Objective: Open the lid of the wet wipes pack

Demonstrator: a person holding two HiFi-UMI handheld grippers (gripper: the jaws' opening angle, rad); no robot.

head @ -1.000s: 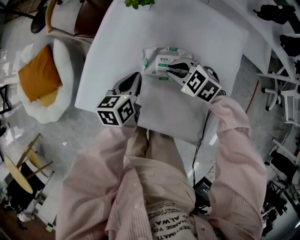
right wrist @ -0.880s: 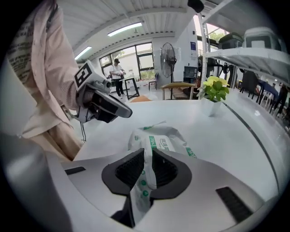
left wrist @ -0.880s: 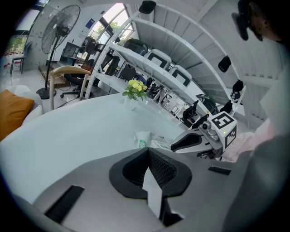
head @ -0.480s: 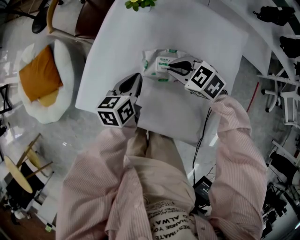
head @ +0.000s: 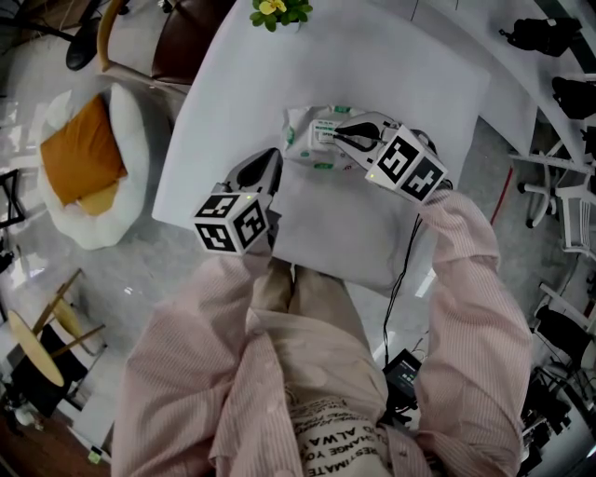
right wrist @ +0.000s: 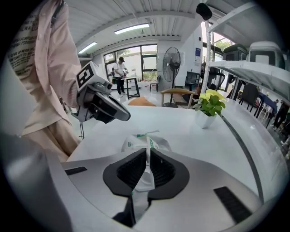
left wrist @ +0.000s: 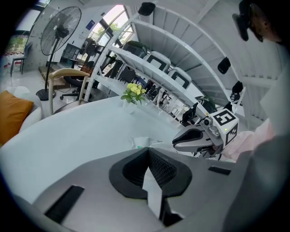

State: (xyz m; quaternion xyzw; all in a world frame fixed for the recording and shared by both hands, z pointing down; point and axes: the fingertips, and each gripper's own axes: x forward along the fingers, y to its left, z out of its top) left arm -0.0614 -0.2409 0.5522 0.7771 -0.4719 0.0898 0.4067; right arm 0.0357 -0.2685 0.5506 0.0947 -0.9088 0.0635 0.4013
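Observation:
The white and green wet wipes pack [head: 312,135] lies on the white table [head: 391,84], a little right of centre. My right gripper [head: 337,138] reaches over it from the right. Its jaws are closing, and the pads pinch a thin white flap of the pack's lid [right wrist: 146,179]. The rest of the pack [right wrist: 147,141] shows just beyond the fingertips. My left gripper [head: 265,163] hovers near the table's front edge, left of the pack and apart from it. It is shut with nothing in it. From the left gripper view, the pack [left wrist: 141,142] is partly hidden behind the jaws.
A small potted plant [head: 277,11] stands at the table's far edge. A chair with an orange cushion [head: 88,158] sits on the floor to the left. A black cable [head: 400,270] hangs off the table's near right side. Office chairs stand at the right.
My right gripper has risen slightly and drawn back to the right with the flap between its pads. The left gripper has stayed where it was.

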